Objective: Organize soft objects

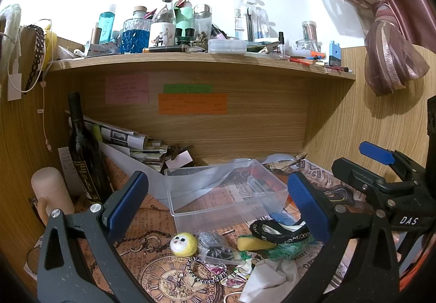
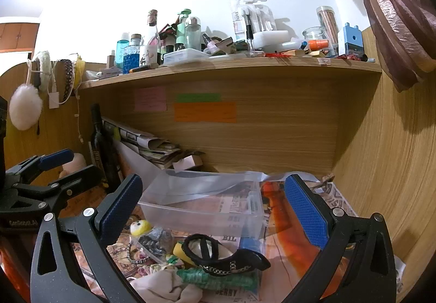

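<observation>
A clear plastic bin (image 1: pixel 218 194) (image 2: pixel 201 207) sits empty on the paper-covered desk. In front of it lies a pile of soft things: a yellow ball with a face (image 1: pixel 183 244) (image 2: pixel 141 226), a black strap with chain trim (image 1: pixel 278 230) (image 2: pixel 226 258), a green knit piece (image 1: pixel 286 250) (image 2: pixel 218 279), a yellow sponge (image 1: pixel 250 243) and white cloth (image 1: pixel 272 278) (image 2: pixel 166 286). My left gripper (image 1: pixel 218 210) is open and empty above the pile. My right gripper (image 2: pixel 215 210) is open and empty, also above the pile. The right gripper shows in the left wrist view (image 1: pixel 381 175).
A dark wine bottle (image 1: pixel 83 147) and stacked papers (image 1: pixel 130 145) stand at the back left. A beaded bracelet (image 1: pixel 207 270) and a small plastic bag (image 1: pixel 215 245) lie by the pile. A cluttered shelf (image 1: pixel 201 60) hangs above. Wooden walls close both sides.
</observation>
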